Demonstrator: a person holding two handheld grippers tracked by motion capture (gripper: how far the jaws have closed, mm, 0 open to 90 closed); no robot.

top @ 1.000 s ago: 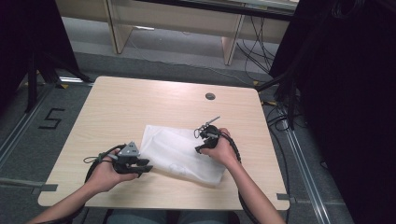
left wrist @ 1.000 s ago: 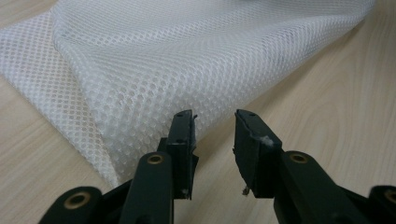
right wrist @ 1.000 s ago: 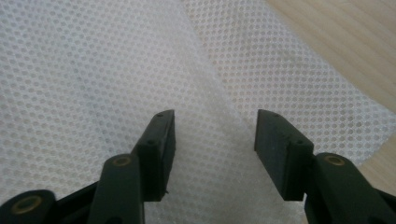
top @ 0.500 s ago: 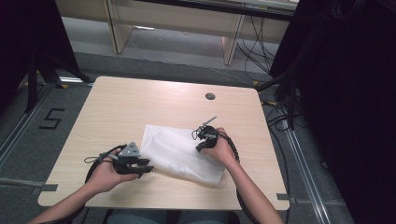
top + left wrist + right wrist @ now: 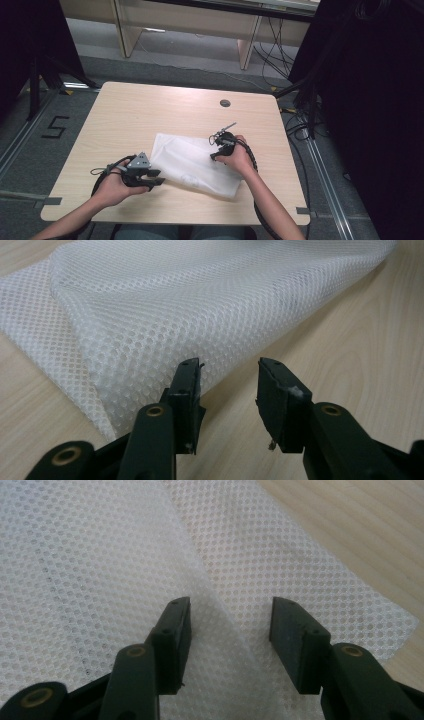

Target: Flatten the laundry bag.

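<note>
The left gripper [image 5: 159, 177] lies low in the person's left hand [image 5: 116, 185], jaws parted and just been opening. The right gripper [image 5: 216, 149], tilted down in the right hand [image 5: 236, 159], also has parted jaws, just reopened.

The left gripper [image 5: 227, 385] is hovering low over the pale wooden worktop [image 5: 360, 340], its black jaws, just opened wider, standing apart with nothing between them, while a folded white mesh cloth [image 5: 175, 305] is lying just beyond, its edge passing behind the left jaw.
</note>
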